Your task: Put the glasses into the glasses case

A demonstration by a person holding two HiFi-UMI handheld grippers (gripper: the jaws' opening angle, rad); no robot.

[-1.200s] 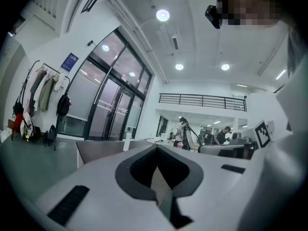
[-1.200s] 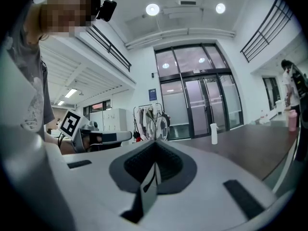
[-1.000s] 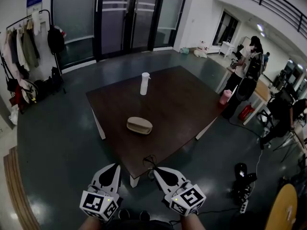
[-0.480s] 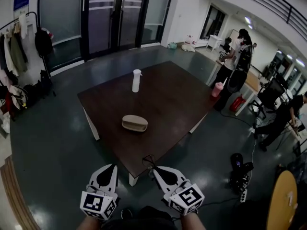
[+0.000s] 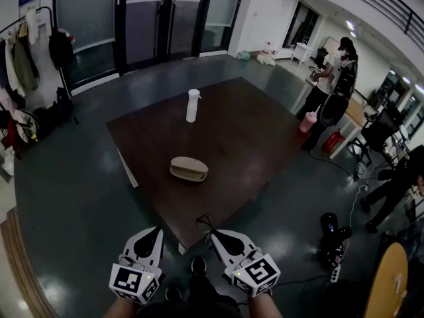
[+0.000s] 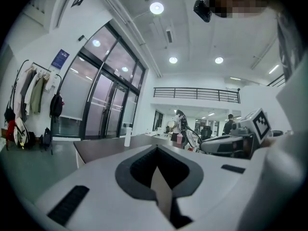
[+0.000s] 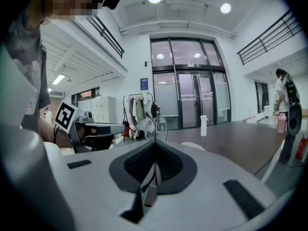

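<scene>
The beige glasses case (image 5: 189,169) lies shut on the dark brown table (image 5: 245,138), well ahead of both grippers. My right gripper (image 5: 213,234) is held off the table's near corner, shut on a temple arm of the thin-framed glasses (image 5: 206,221), which stick out beyond its tip. In the right gripper view the glasses (image 7: 155,128) stand up just past the right gripper (image 7: 155,144), with the case (image 7: 193,146) beyond them. My left gripper (image 5: 158,231) is beside it, shut with nothing in it; the left gripper (image 6: 156,149) shows closed jaws.
A white spray bottle (image 5: 192,105) stands at the table's far side. A pink bottle (image 5: 308,122) sits past the right edge. People (image 5: 331,78) stand at desks to the right. A coat rack (image 5: 26,71) is at the far left. Cables and gear (image 5: 331,234) lie on the floor.
Both grippers keep their place and grip. The head view has shifted a little, so the table sits slightly differently in frame. A person at the right edge has moved.
</scene>
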